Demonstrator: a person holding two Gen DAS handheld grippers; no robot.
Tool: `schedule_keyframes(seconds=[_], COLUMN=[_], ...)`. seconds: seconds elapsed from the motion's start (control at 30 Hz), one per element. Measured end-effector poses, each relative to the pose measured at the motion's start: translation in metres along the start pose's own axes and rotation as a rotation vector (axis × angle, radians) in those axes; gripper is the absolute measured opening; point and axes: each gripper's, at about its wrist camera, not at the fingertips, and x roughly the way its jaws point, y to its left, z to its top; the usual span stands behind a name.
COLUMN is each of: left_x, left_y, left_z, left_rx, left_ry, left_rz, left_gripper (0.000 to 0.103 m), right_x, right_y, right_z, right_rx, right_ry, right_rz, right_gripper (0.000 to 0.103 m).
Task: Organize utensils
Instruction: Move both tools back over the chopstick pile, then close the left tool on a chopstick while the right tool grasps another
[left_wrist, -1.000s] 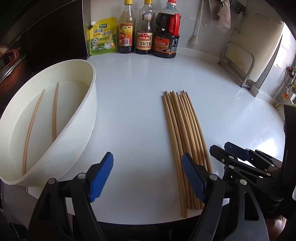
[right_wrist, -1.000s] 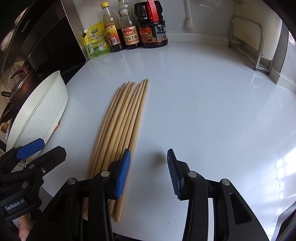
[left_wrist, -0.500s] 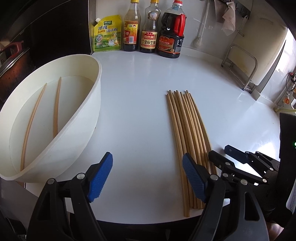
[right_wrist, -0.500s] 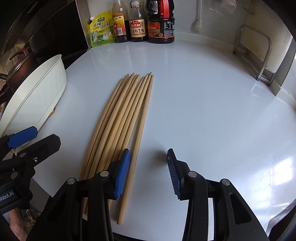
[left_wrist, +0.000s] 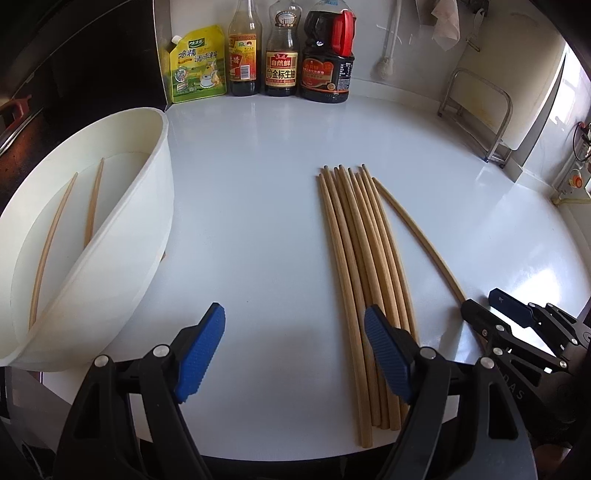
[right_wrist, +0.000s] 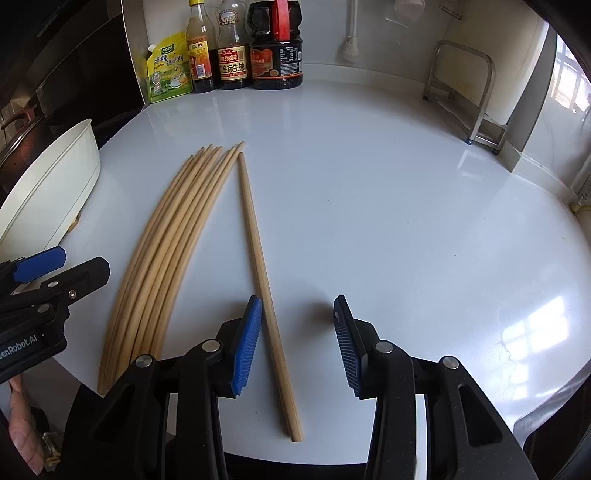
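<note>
**One chopstick split from the bundle, right claw straddling it**

A single chopstick (right_wrist: 267, 295) lies on the white countertop (right_wrist: 406, 221), set apart from the bundle of chopsticks (right_wrist: 166, 258), which runs from the near edge toward the bottles at the back edge. The single stick's far tip almost meets the bundle's tips, while its near end angles away toward the near edge. The right gripper (right_wrist: 297, 343) stands partly open, its two blue pads on either side of the stick's near half. The left-hand pad sits just beside the wood. The other is well clear, and nothing is clamped.

The left gripper (left_wrist: 295, 350) hangs wide open and empty near the counter's near edge, between the bundle and the white tub (left_wrist: 155, 206) at the left edge. Two chopsticks (left_wrist: 70, 229) already lie inside the tub, so the step in hand is probably to pick up this stick and carry it there.

To do it well, centre the jaws so the stick sits midway between the pads. Then lower until the tips nearly meet the counter before closing. A thin round stick on a glossy surface is likely to roll or skid if one pad reaches it first. Gripping closer to its middle would stop it drooping during the carry. Keep the close square across the stick, clear of the bundle.
</note>
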Motion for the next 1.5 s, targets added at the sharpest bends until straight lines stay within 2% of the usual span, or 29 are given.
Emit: schedule_keyframes(seconds=[0.13, 0.2, 0.37, 0.97, 1.07, 1.17, 1.27, 1.33, 1.37, 1.43, 1.47, 1.5], left_x=[0.005, 0.007, 0.014, 0.033, 0.036, 0.038, 0.036, 0.033, 0.032, 0.031, 0.030, 0.030], left_y=[-0.001, 0.000, 0.002, -0.003, -0.003, -0.002, -0.006, -0.009, -0.012, -0.017, -0.018, -0.019], left_z=[0.001, 0.001, 0.002, 0.006, 0.012, 0.015, 0.015, 0.015, 0.015, 0.013, 0.012, 0.012], left_rx=[0.008, 0.007, -0.002, 0.009, -0.003, -0.014, -0.004, 0.002, 0.009, 0.031, 0.038, 0.041], left_ry=[-0.002, 0.000, 0.021, 0.038, 0.040, 0.037, 0.030, 0.039, 0.040, 0.036, 0.035, 0.037], left_rz=[-0.001, 0.006, 0.008, 0.073, 0.075, 0.075, 0.067, 0.041, 0.031, 0.028, 0.020, 0.009], left_gripper=[0.076, 0.076, 0.076, 0.078, 0.078, 0.077, 0.064, 0.048, 0.044, 0.028, 0.023, 0.012], right_x=[-0.001, -0.003, -0.009, 0.007, 0.011, 0.014, 0.016, 0.016, 0.015, 0.014, 0.013, 0.013], right_y=[-0.010, -0.012, -0.006, -0.005, -0.003, -0.001, 0.003, 0.010, 0.013, 0.019, 0.021, 0.022], right_z=[-0.003, -0.004, -0.001, 0.011, 0.014, 0.018, 0.019, 0.017, 0.016, 0.014, 0.014, 0.014], right_rx=[0.017, 0.031, 0.016, -0.039, -0.066, -0.083, -0.099, -0.133, -0.154, -0.178, -0.184, -0.189], right_ry=[-0.011, -0.020, -0.052, -0.023, -0.023, -0.019, -0.019, -0.024, -0.025, -0.027, -0.029, -0.030], right_rz=[-0.003, 0.022, 0.031, 0.028, 0.021, 0.026, 0.040, 0.059, 0.070, 0.089, 0.087, 0.077], right_gripper=[0.039, 0.039, 0.039, 0.039, 0.044, 0.044, 0.044, 0.044, 0.043, 0.027, 0.022, 0.010])
